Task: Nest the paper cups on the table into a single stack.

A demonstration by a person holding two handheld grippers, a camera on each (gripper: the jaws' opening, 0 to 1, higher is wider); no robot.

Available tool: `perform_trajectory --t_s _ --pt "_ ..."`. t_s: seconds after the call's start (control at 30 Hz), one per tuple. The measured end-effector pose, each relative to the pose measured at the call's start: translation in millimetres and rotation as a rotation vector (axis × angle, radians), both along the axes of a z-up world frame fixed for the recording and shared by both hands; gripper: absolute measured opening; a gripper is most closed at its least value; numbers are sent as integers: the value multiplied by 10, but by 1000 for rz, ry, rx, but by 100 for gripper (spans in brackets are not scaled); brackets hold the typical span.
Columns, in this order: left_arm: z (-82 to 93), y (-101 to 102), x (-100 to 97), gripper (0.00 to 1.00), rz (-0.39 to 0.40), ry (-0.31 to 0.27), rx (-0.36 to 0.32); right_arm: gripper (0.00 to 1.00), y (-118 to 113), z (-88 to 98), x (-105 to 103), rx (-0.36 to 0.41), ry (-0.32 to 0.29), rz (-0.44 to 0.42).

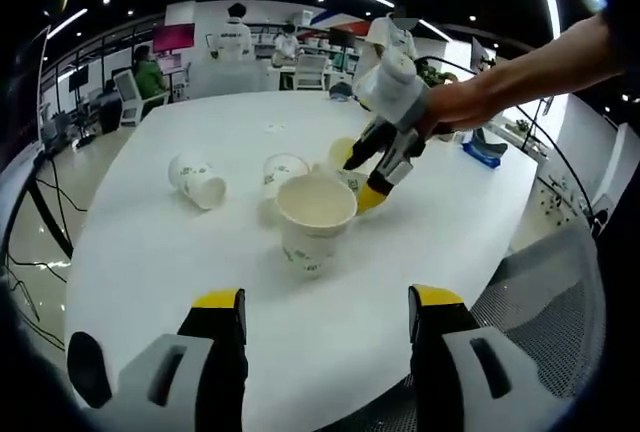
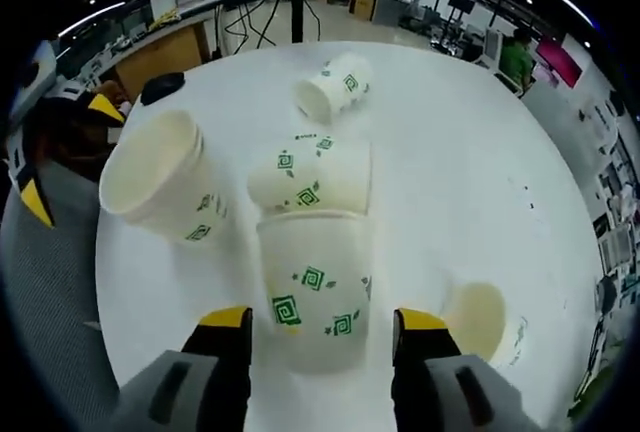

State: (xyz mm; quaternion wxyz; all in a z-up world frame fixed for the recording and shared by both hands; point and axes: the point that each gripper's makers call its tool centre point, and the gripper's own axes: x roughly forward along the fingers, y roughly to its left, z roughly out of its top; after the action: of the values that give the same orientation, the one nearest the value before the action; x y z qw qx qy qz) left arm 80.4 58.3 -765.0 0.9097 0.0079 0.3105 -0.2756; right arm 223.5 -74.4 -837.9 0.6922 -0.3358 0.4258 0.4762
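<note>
A broad white round-edged table point(image 1: 150, 252) stands in an open-plan office with ceiling strip lights, desks, chairs and seated people at the far side. Five white paper cups with green square motifs lie clustered near its middle. In the left gripper view, an upright cup point(image 1: 315, 220) stands nearest, a tipped cup point(image 1: 198, 180) lies to its left, and another cup on its side point(image 1: 282, 170) rests just behind. The left gripper point(image 1: 327, 324) hangs above the table's near edge, jaws wide and holding nothing. The right gripper point(image 1: 372, 170), held by a person's hand point(image 1: 462, 104), reaches in among the cups. In the right gripper view, its jaws flank a cup lying mouth-away point(image 2: 314, 287); whether they touch it cannot be told. A grey mesh chair point(image 1: 545, 302) sits beside the table.
</note>
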Motion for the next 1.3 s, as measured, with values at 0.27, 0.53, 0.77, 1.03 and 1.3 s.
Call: perform_trajectory --t_s 0.27,0.53,0.77,1.03,1.3 --pt "30 -33 -30 64 -10 3 7 39 -35 -26 -31 -12 16 -1" --pt "38 -52 -36 64 -19 4 13 36 -76 -25 -50 -5 32 2" --pt "12 -34 -18 64 -26 0 20 36 -137 2 -137 3 29 5" --pt "15 -50 -26 63 -37 -5 23 35 -252 9 -333 19 28 0" --pt "49 -113 -70 62 -65 -10 18 35 -351 144 -502 76 12 -35"
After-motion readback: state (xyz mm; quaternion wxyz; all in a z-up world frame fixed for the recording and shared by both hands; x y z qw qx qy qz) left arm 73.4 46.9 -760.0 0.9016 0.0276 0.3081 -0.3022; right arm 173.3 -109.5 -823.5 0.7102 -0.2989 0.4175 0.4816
